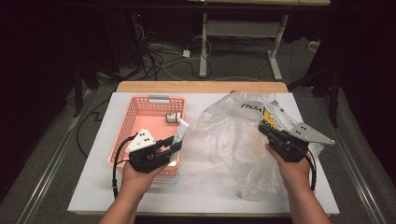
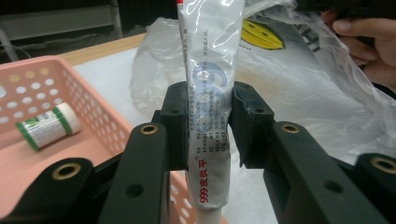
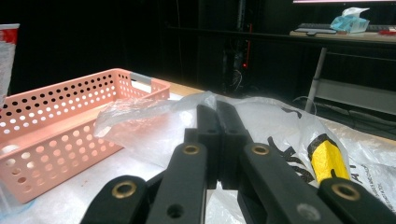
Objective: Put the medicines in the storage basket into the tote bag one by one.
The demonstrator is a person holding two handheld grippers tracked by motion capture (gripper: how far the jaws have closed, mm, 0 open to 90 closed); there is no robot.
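White rectangular table [image 1: 88, 186], bare along near edge. Clear crumpled plastic bag [image 1: 224, 140] at right, rim pinched by right gripper [image 3: 217, 114], jaws pressed together. Pink perforated plastic basket [image 1: 135, 112] at left. Left gripper [image 2: 208, 119] clamped on upright silver ointment tube [image 2: 210, 70] over basket's right wall.

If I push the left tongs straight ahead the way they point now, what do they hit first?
Probably the clear plastic bag: it lies right beyond the tube clamped in the left tongs. Depth is hard to judge, so the tube's far end would likely touch it first.
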